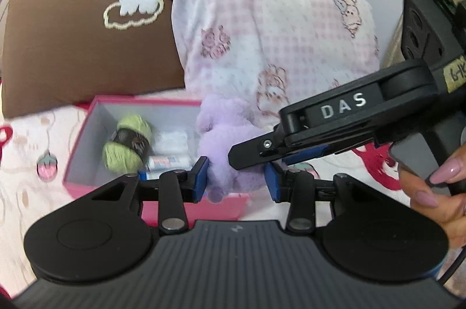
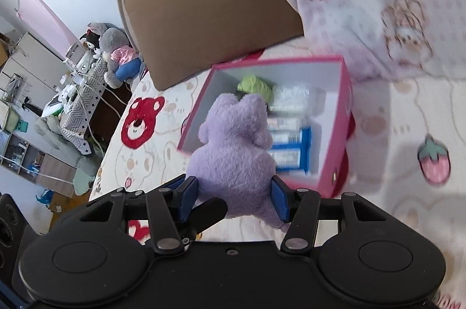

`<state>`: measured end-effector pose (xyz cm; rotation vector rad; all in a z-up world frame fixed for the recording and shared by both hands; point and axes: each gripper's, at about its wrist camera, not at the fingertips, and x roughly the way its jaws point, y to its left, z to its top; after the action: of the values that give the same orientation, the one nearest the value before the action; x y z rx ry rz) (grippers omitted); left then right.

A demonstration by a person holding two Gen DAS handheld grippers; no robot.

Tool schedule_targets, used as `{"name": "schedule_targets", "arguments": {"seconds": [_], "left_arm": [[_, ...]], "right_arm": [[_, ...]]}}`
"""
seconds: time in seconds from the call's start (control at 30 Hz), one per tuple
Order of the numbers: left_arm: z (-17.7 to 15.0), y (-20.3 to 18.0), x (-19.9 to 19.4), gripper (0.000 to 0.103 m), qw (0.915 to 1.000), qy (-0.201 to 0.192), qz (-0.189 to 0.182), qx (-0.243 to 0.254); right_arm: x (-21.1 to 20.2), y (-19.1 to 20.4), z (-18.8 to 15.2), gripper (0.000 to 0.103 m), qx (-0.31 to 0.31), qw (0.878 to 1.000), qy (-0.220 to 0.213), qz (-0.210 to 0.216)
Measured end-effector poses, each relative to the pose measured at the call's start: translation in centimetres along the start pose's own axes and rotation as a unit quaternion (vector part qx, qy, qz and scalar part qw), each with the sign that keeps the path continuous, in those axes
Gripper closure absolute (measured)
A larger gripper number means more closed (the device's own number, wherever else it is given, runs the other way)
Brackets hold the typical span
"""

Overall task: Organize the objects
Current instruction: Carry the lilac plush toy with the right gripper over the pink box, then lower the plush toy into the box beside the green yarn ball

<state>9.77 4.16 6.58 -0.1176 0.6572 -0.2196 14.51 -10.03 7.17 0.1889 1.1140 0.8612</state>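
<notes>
The bed (image 2: 407, 111), with its cartoon-printed sheet, is lying under both grippers. Only the right wrist view is showing the room off to the gripper's left: cluttered shelves (image 2: 26, 157) and a grey plush toy (image 2: 112, 52) sitting well apart. Only the left wrist view is showing the right gripper from outside, reaching in from the right with a person's hand (image 1: 431, 186) wrapped round its handle.

Ahead of both grippers two pillows are leaning against the headboard: one brown pillow (image 1: 87, 47) and one pink checked pillow (image 1: 276, 47) beside it. One pink box (image 2: 343, 116) is sitting open on the bed just in front of them.

The right gripper (image 2: 233, 199) is grasping one purple plush toy (image 2: 236, 151), its blue pads pressing the fur on both sides; the toy is hanging over the near edge of the box and hiding part of the inside. The left gripper (image 1: 236, 178) is standing released, pads apart, with the toy's lower end just beyond them and the right gripper's finger crossing in front.

Inside the box, one green yarn ball (image 1: 128, 143) is lying at the far-left side, with one white bundle (image 1: 174, 140) beside it. Three blue-and-white packets (image 2: 288, 140) are stacked nearer the gripper.
</notes>
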Motion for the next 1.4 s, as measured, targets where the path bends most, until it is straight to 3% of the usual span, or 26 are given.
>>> {"name": "schedule_targets", "arguments": {"seconds": [0.1, 0.23, 0.47, 0.6, 0.8, 1.0, 1.13, 1.4], "left_arm": [[2.5, 1.1, 1.9, 0.063, 0.9999, -0.005, 0.01, -0.002], [5.1, 3.8, 4.0, 0.063, 0.9994, -0.024, -0.016, -0.022], [6.7, 7.4, 8.8, 0.063, 0.9983, -0.017, -0.021, -0.051], [4.7, 9.1, 11.8, 0.063, 0.9966, -0.005, -0.03, -0.076], [2.5, 10.1, 15.4, 0.063, 0.9967, 0.039, -0.021, -0.068], [1.4, 11.2, 19.2, 0.063, 0.9924, 0.079, -0.027, -0.09], [0.7, 11.6, 20.7, 0.063, 0.99, 0.091, -0.023, -0.105], [0.2, 12.7, 22.3, 0.061, 0.9848, 0.123, 0.004, -0.123]], "right_arm": [[1.5, 0.8, 3.5, 0.044, -0.021, 1.0, 0.004, -0.015], [2.6, 1.6, 7.8, 0.044, -0.023, 0.999, 0.012, -0.031], [6.5, 1.1, 11.7, 0.045, -0.023, 0.998, 0.021, -0.058], [9.2, -0.7, 10.6, 0.045, -0.014, 0.998, 0.001, -0.063], [13.3, -4.1, 9.3, 0.045, 0.023, 0.998, 0.019, -0.048], [16.4, -5.8, 9.2, 0.045, 0.023, 0.996, 0.037, -0.077], [17.8, -6.1, 9.3, 0.048, 0.021, 0.993, 0.041, -0.108], [19.6, -6.8, 9.1, 0.055, 0.037, 0.992, 0.043, -0.11]]}}
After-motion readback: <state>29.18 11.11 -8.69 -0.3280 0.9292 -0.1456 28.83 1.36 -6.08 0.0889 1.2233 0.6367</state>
